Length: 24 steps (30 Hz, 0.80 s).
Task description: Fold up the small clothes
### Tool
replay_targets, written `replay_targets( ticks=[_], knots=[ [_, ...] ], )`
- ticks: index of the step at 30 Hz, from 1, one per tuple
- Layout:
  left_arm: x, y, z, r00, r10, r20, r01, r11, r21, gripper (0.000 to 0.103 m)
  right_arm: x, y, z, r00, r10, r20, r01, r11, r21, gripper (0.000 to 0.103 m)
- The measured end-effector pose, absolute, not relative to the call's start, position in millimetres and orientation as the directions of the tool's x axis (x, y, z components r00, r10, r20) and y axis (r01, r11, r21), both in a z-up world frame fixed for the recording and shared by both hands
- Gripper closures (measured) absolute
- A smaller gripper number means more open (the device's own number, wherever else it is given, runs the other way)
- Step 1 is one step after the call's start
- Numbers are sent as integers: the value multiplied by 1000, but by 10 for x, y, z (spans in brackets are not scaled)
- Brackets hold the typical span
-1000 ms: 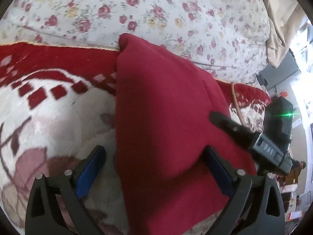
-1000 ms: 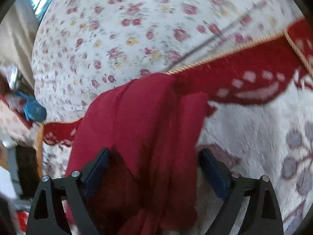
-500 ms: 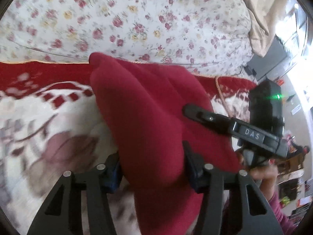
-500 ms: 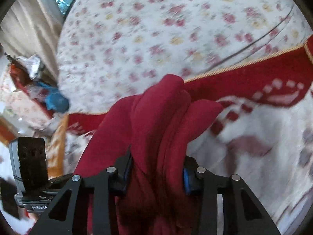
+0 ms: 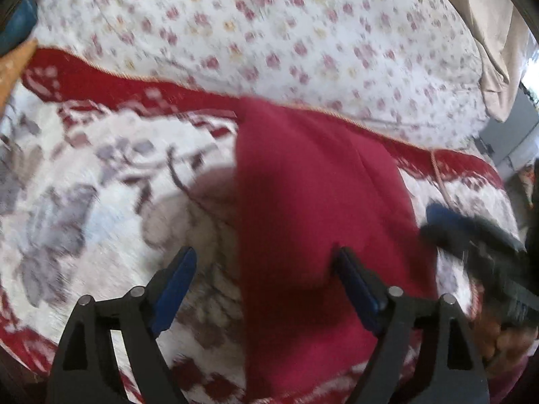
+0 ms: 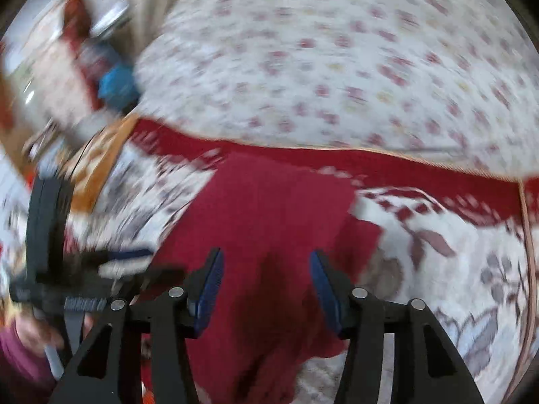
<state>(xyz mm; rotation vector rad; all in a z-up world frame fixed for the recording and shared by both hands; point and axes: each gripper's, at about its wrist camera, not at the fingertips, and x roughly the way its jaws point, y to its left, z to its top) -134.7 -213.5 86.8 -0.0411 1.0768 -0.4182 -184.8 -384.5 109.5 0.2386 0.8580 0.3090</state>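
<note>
A dark red garment point(image 5: 313, 208) lies folded in a long strip on the red and white patterned blanket point(image 5: 101, 195). My left gripper point(image 5: 266, 262) is open, its jaws astride the garment's left edge, holding nothing. In the right wrist view the same red garment point(image 6: 269, 215) lies flat ahead. My right gripper point(image 6: 266, 266) is open above its near end. The right gripper shows blurred at the right of the left wrist view point(image 5: 471, 235). The left gripper shows blurred at the left of the right wrist view point(image 6: 67, 269).
A white quilt with small flowers point(image 5: 269, 33) rises behind the blanket point(image 6: 454, 269). A beige curtain point(image 5: 488, 17) hangs at the far right. Blurred clutter, with something blue point(image 6: 118, 80), lies off the bed's left side. Both views are motion-blurred.
Both grippers were open a second ago, closed on the garment half a second ago, and have now opened and let go. The garment has dropped flat on the blanket and both grippers have drawn back.
</note>
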Motion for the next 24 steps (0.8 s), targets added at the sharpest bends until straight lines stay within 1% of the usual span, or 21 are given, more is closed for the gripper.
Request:
replay_targets(
  ticks=[3, 6, 8, 10, 13, 14, 15, 17, 19, 20, 21, 24],
  knots=[
    [-1351, -2186, 899, 468, -303, -830, 319, 934, -161, 14, -1903, -3828, 884, 578, 330, -747, -180, 944, 277, 48],
    [-1354, -2228, 836, 486, -304, -819, 339, 930, -144, 13, -1902, -3912, 593, 526, 316, -789, -141, 948, 286, 48],
    [-1348, -2255, 765, 512, -300, -805, 344, 930, -127, 13, -1958, -3928, 603, 539, 312, -782, -138, 949, 283, 48],
    [-1336, -2254, 719, 518, -307, -798, 343, 929, -135, 13, -2000, -3892, 656, 550, 287, -785, -143, 958, 250, 49],
    [-1339, -2245, 747, 521, -310, -795, 348, 928, -134, 13, -2142, -3889, 758, 571, 254, -781, -115, 966, 230, 48],
    [-1353, -2241, 772, 535, -302, -789, 347, 930, -121, 13, -2206, -3902, 806, 587, 250, -770, -100, 966, 237, 45],
    [-1370, -2237, 796, 551, -293, -782, 344, 933, -107, 13, -2260, -3912, 853, 603, 239, -761, -86, 968, 236, 39],
    [-1396, -2233, 830, 566, -280, -776, 341, 936, -88, 13, -2320, -3918, 951, 632, 214, -745, -50, 970, 236, 31],
    [-1415, -2240, 842, 569, -269, -777, 344, 936, -73, 13, -2378, -3931, 1021, 654, 198, -731, -18, 969, 246, 28],
    [-1428, -2243, 847, 573, -267, -775, 346, 936, -66, 13, -2403, -3929, 1056, 664, 189, -724, 0, 968, 253, 26],
    [-1443, -2246, 851, 576, -265, -773, 349, 935, -60, 13, -2425, -3931, 1085, 673, 178, -717, 24, 965, 262, 22],
    [-1501, -2253, 879, 603, -251, -758, 356, 934, -27, 13, -2416, -3914, 1108, 680, 163, -715, 77, 954, 290, 18]
  ],
)
